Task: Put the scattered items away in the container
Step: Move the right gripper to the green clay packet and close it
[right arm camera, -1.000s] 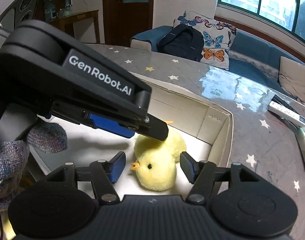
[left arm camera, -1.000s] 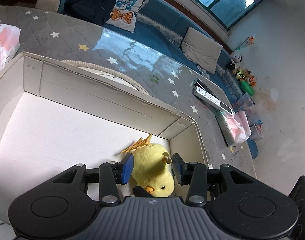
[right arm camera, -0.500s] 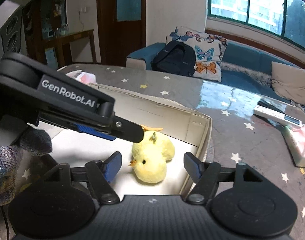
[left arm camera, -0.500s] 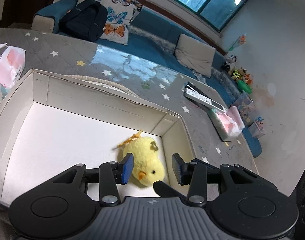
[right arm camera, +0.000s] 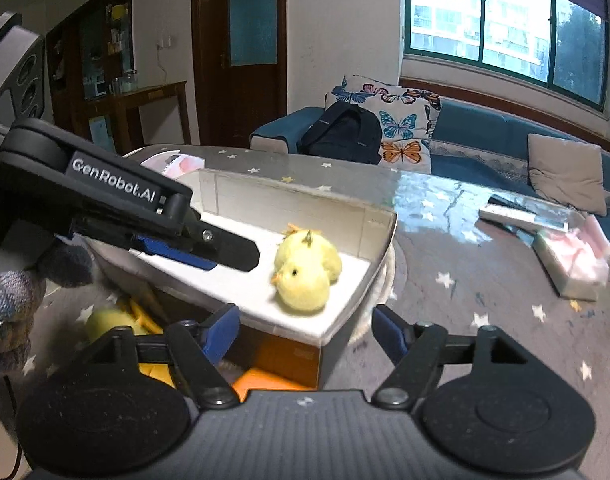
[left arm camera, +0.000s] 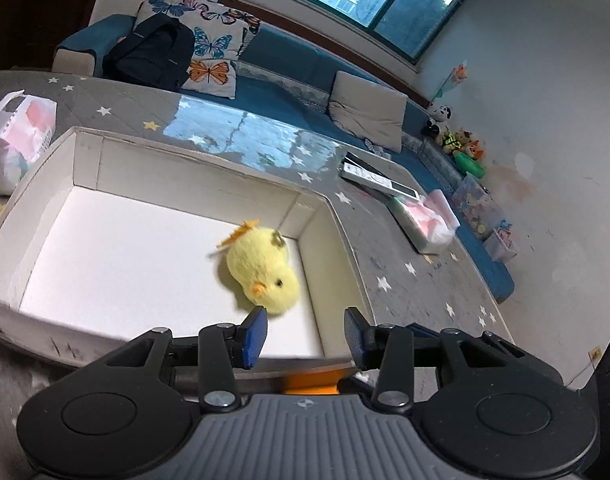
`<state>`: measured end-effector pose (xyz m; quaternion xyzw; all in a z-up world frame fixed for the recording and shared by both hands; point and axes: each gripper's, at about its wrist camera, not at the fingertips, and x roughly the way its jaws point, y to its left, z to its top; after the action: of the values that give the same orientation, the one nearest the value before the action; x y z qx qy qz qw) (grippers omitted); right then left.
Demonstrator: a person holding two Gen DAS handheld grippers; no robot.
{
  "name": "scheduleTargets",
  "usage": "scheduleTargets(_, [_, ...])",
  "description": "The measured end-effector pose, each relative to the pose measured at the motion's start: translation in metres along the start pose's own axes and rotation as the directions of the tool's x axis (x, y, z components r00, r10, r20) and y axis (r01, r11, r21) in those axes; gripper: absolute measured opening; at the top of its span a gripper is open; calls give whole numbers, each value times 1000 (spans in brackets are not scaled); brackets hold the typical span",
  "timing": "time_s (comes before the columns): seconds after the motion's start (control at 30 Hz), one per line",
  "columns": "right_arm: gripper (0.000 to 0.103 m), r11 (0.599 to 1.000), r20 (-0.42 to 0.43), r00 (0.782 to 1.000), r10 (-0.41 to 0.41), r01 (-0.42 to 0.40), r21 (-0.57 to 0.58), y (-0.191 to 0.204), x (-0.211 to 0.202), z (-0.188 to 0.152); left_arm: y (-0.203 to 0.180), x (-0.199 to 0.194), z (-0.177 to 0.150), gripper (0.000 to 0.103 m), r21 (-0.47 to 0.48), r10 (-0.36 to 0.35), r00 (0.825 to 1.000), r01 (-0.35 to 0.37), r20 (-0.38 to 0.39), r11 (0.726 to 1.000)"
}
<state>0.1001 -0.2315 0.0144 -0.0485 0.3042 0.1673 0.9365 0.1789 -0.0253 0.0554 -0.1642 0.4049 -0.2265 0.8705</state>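
Motion blur softens the yellow chick point(left arm camera: 263, 270) in the left wrist view. In the right wrist view, a 2nd yellow toy point(right arm camera: 113, 320) beside the cardboard box point(right arm camera: 379, 236) is blurred and partly hidden behind the right gripper point(right arm camera: 305, 334); its form cannot be told. An orange object point(right arm camera: 265, 380) below the box is largely covered. The gloved hand point(right arm camera: 13, 300) is cut off at the left edge.

Both claws now clear of chick point(left arm camera: 263, 270), higher

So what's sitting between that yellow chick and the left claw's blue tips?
Only bare white box floor lies between the chick and the open left gripper, seen in the left wrist view.
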Motion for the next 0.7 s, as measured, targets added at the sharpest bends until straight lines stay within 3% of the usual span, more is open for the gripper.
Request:
scheduleTargets(0.4, [78,1000,-77,997,-12,12,4,2,-13,-51,-30,-7,-39,45,43,-40,999,41,-37,998])
scheduleTargets(0.7, [77,999,-131,991,-1,7,42,-12,-11,-73,-42,8,-66,45,23,-80,989,84,-127,996])
